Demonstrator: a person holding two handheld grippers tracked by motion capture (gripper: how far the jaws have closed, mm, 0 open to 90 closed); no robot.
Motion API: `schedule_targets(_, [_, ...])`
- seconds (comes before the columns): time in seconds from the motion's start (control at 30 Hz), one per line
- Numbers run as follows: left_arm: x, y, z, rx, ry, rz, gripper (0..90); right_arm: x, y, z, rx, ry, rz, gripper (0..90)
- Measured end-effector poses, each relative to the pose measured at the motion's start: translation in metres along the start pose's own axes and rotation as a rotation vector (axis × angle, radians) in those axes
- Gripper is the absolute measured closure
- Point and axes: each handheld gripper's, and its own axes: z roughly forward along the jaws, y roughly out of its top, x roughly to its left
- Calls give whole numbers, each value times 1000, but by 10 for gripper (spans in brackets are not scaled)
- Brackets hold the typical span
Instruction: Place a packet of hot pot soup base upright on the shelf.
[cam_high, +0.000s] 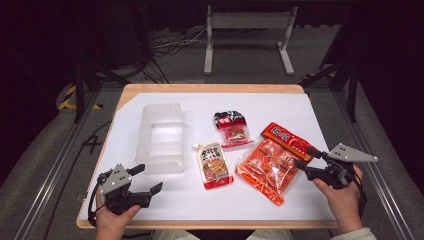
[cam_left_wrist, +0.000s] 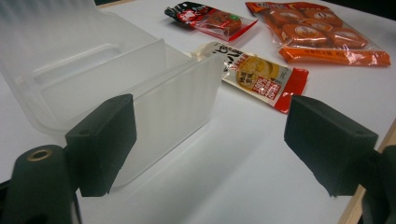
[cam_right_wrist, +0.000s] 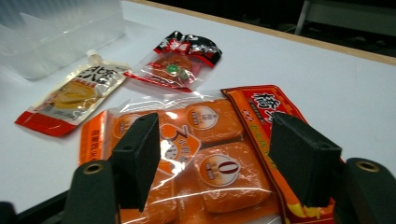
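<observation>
The right gripper (cam_high: 304, 157), jaws spread, reaches over the orange snack bag (cam_high: 270, 167) near the table's right edge (not touching); the left gripper (cam_high: 148, 179) hovers open at the front-left corner beside the clear plastic bin (cam_high: 161, 137).

The orange snack bag (cam_right_wrist: 205, 154) shows a "0" on one inner packet.

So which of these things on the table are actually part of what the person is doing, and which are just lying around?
In use, as far as the pictures suggest:
- right gripper, jaws open over the orange snack bag
- left gripper, jaws open near the clear plastic box

Lying by for now:
- spouted sauce pouch
- small red and black packet
- cables on the floor
</observation>
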Motion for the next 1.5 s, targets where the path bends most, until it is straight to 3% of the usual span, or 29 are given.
schedule_targets(0.2, [-4,1,5,35,-5,29,165,-24,12,16,41,-19,63,331])
schedule_targets(0.27, [-5,1,5,42,-14,21,177,-31,13,20,40,0,93,331])
schedule_targets(0.53, [-2,0,3,20,-17,-8,176,-48,20,28,35,-29,125,324])
schedule_targets(0.8, [0,0,7,64,-65,-31,172,-64,21,35,26,-65,164,321])
schedule_targets(1.17, [1,-1,3,36,-38,-11,157,-75,7,43,65,-96,174,324])
schedule_targets(1.33, [1,-1,5,43,-31,2,148,-82,-6,50,96,-107,177,315])
schedule_targets(1.4, [1,-2,7,50,-28,4,123,-85,-11,52,91,-95,205,312])
schedule_targets(1.5, [2,-3,11,62,-14,2,96,-88,-15,56,119,-119,211,306])
